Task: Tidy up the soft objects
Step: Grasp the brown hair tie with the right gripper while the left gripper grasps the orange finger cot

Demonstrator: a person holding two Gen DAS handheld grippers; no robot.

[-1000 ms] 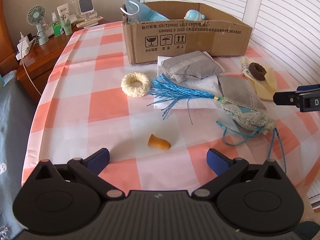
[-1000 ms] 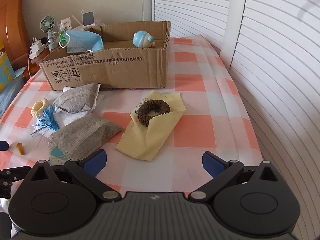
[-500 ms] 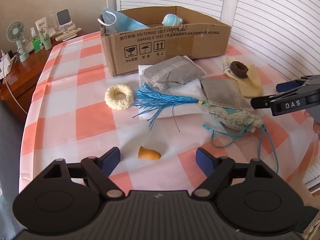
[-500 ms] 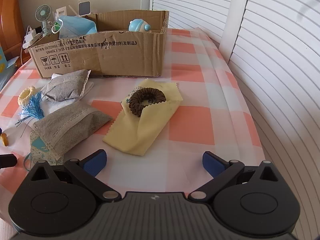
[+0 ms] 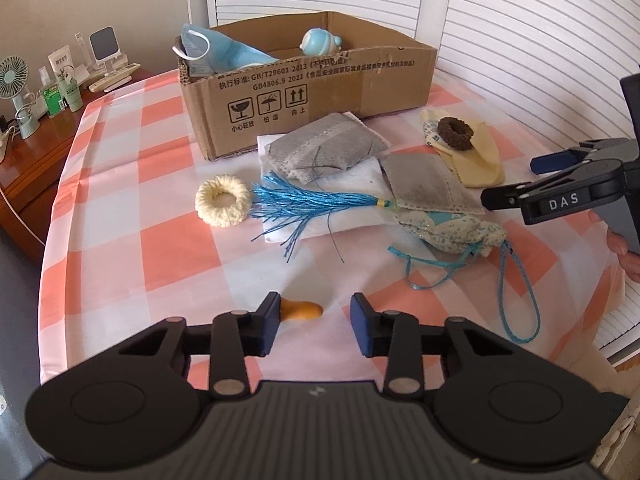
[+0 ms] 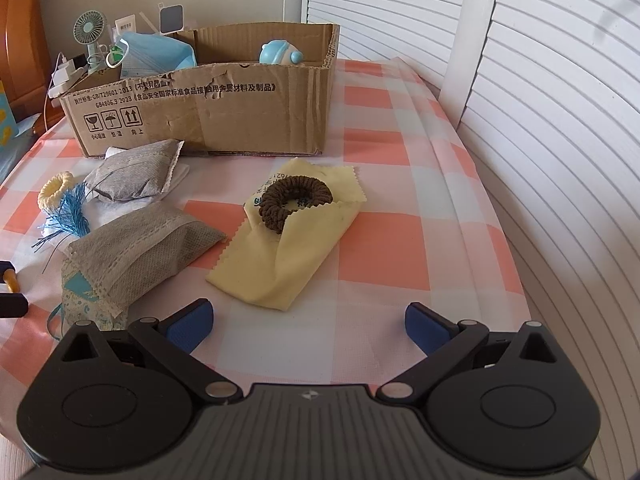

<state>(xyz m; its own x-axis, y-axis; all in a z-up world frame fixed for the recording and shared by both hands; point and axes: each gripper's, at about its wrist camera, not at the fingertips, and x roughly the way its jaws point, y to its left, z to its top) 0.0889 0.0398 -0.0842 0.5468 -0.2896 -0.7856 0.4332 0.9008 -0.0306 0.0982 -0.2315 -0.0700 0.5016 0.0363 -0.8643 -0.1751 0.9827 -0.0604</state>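
Observation:
A small orange foam piece [image 5: 304, 310] lies on the checked tablecloth between the pads of my left gripper [image 5: 314, 316]. Its jaws are closing; the left pad is at the piece, the right pad still stands apart. My right gripper [image 6: 308, 326] hangs open over the cloth, just in front of a yellow cloth [image 6: 288, 256] carrying a brown scrunchie [image 6: 296, 200]. Further back lie a cream scrunchie [image 5: 224, 200], a blue tassel [image 5: 304, 204], two grey sachets [image 5: 324, 152] and a patterned pouch [image 5: 448, 228]. The cardboard box [image 5: 304, 92] holds a blue mask [image 5: 216, 56] and a blue toy [image 5: 320, 42].
A wooden nightstand [image 5: 36, 152] with a small fan [image 5: 12, 80] and bottles stands to the left of the table. White louvred doors [image 6: 540, 120] run close along the right side. A person's hand [image 5: 624, 248] grips the right tool.
The left jaws have narrowed from wide open to close around the orange piece, and the left view has rolled a little. The right gripper has barely shifted and stays open.

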